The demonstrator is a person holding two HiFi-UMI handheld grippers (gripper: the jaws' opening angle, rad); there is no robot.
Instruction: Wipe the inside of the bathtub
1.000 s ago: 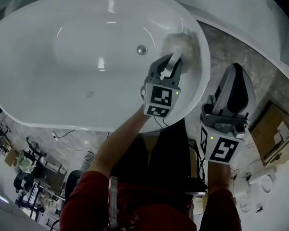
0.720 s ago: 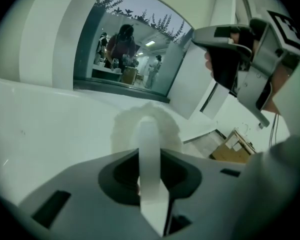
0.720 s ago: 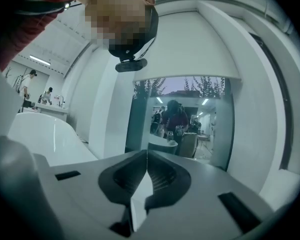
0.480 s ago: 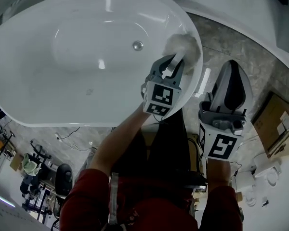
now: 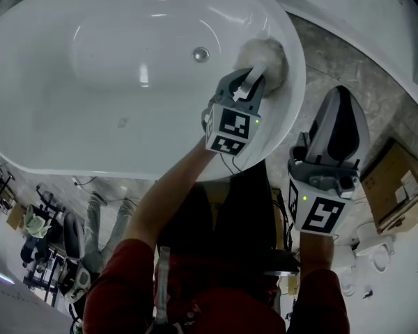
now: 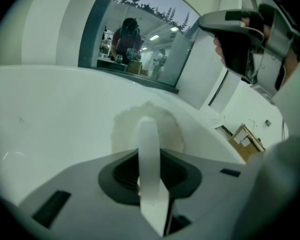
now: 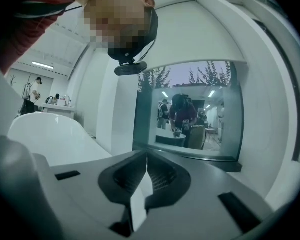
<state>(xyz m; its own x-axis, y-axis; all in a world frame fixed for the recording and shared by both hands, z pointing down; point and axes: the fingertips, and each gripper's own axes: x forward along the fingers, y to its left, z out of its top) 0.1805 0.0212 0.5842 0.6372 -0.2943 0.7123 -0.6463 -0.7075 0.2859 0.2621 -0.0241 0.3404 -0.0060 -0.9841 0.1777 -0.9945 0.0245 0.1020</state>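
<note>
The white oval bathtub (image 5: 90,117) fills the upper left of the head view, its drain (image 5: 200,54) near the middle. My left gripper (image 5: 249,82) reaches inside the tub and is shut on a white fluffy cloth (image 5: 263,56), pressed against the tub's right inner wall. In the left gripper view the cloth (image 6: 124,129) spreads flat on the wall (image 6: 50,114) beyond the closed left gripper (image 6: 146,126). My right gripper (image 5: 340,101) hangs outside the tub over the floor, shut with nothing in it. Seen from its own camera, the right gripper (image 7: 146,160) points at a wall.
Speckled stone floor (image 5: 334,61) lies right of the tub. A cardboard box (image 5: 397,183) sits at the far right. Chairs and gear (image 5: 42,245) crowd the lower left. A window (image 7: 190,109) with people behind it faces the right gripper; the tub's rim (image 7: 50,134) is at its left.
The left gripper has slid the cloth a little along the tub's right inner wall, and the head view has shifted. The right gripper stays outside the tub.
</note>
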